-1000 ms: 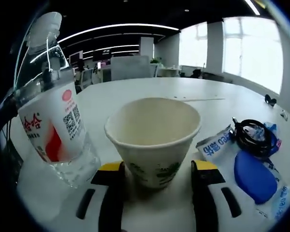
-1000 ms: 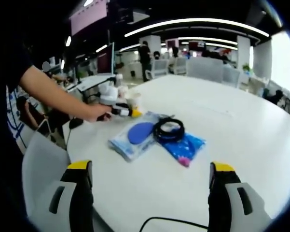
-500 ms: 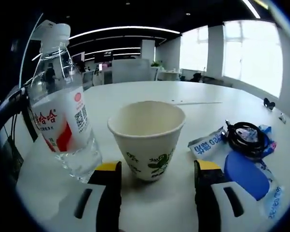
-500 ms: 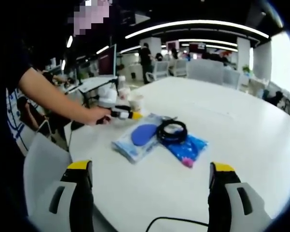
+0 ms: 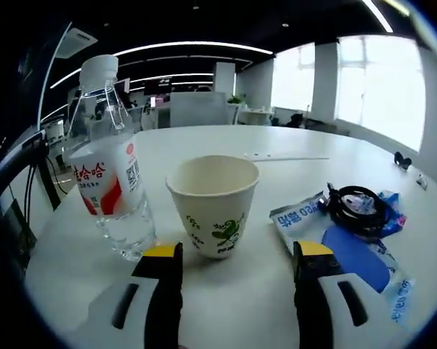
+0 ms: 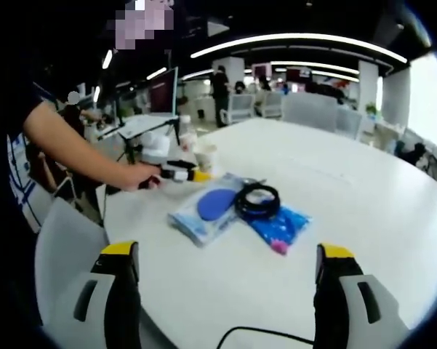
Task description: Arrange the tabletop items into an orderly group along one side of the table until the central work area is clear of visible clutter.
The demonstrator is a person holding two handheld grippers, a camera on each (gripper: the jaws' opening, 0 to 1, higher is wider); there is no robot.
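Left claw is gaping wide, holding nothing; paper cup is standing just ahead between its jaws, beside bottle, probably grouped at desk edge. Right claw is spread, idle.

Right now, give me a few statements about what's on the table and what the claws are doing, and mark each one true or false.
1. The paper cup stands upright beside the water bottle. True.
2. The left claw is clamped on the cup. False: its jaws stand open, with the cup just ahead of them.
3. A black coiled cable lies on the blue packets. True.
4. The bottle has no cap. False: a white cap is on it.
5. The right claw holds a packet. False: its jaws are open and empty above the white table.
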